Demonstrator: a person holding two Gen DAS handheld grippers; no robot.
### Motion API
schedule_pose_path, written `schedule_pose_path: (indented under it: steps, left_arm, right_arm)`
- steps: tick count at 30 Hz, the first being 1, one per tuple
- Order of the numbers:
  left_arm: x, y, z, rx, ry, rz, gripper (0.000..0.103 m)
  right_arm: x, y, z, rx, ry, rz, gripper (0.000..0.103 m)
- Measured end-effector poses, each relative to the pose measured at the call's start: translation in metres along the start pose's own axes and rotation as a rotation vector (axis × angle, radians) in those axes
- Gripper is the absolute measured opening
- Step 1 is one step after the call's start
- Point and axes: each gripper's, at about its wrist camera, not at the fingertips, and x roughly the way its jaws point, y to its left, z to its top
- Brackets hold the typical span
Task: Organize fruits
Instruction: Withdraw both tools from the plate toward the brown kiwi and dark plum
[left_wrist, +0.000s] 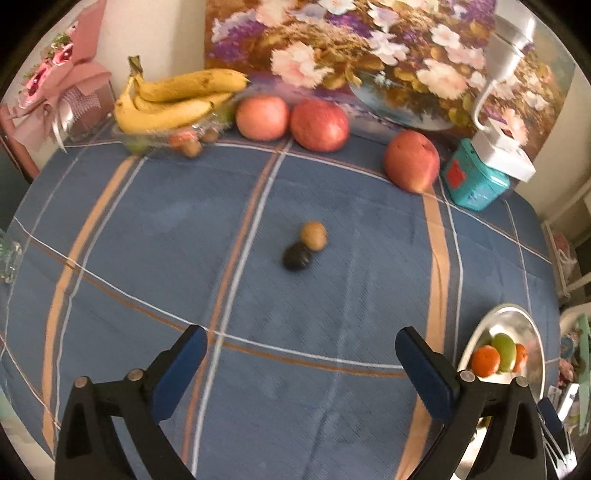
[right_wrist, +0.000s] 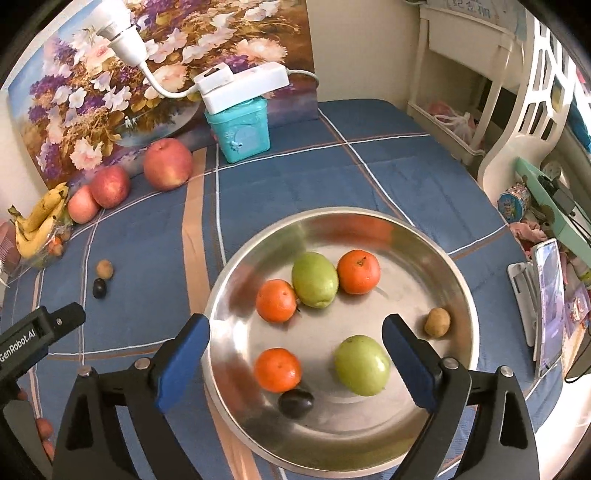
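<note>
A steel plate on the blue checked cloth holds three oranges, two green fruits, a dark plum and a small brown fruit. My right gripper is open and empty above the plate. On the cloth a brown kiwi touches a dark plum. My left gripper is open and empty, short of them. The plate shows at the right of the left wrist view. Three red apples and a bunch of bananas lie at the back.
A teal tin carrying a white lamp base stands at the back by a flower painting. A clear tray of small fruits sits under the bananas. A phone on a stand is at the right edge.
</note>
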Motion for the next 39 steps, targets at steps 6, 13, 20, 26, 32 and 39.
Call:
schedule_pose_path:
  steps: [6, 13, 20, 26, 32, 39]
  left_arm:
    - [0.003, 0.026, 0.014, -0.061, -0.002, 0.038, 0.103]
    - [-0.004, 0.073, 0.03, -0.131, -0.046, 0.147, 0.103]
    - [-0.006, 0.123, 0.04, -0.231, -0.048, 0.217, 0.103]
    - [-0.005, 0.141, 0.043, -0.253, -0.067, 0.221, 0.103]
    - [0.001, 0.134, 0.051, -0.252, -0.132, 0.079, 0.103]
    - [0.029, 0.126, 0.06, -0.28, -0.103, -0.057, 0.103]
  right_arm:
    - [0.002, 0.018, 0.001, -0.022, 0.007, 0.028, 0.095]
    - [0.004, 0.071, 0.0, -0.107, 0.012, 0.12, 0.095]
    - [0.005, 0.12, -0.004, -0.172, 0.018, 0.177, 0.095]
    - [0.006, 0.141, -0.001, -0.192, 0.008, 0.198, 0.095]
    - [0.022, 0.14, 0.005, -0.163, 0.022, 0.178, 0.095]
    - [0.04, 0.142, 0.022, -0.103, -0.009, 0.218, 0.095]
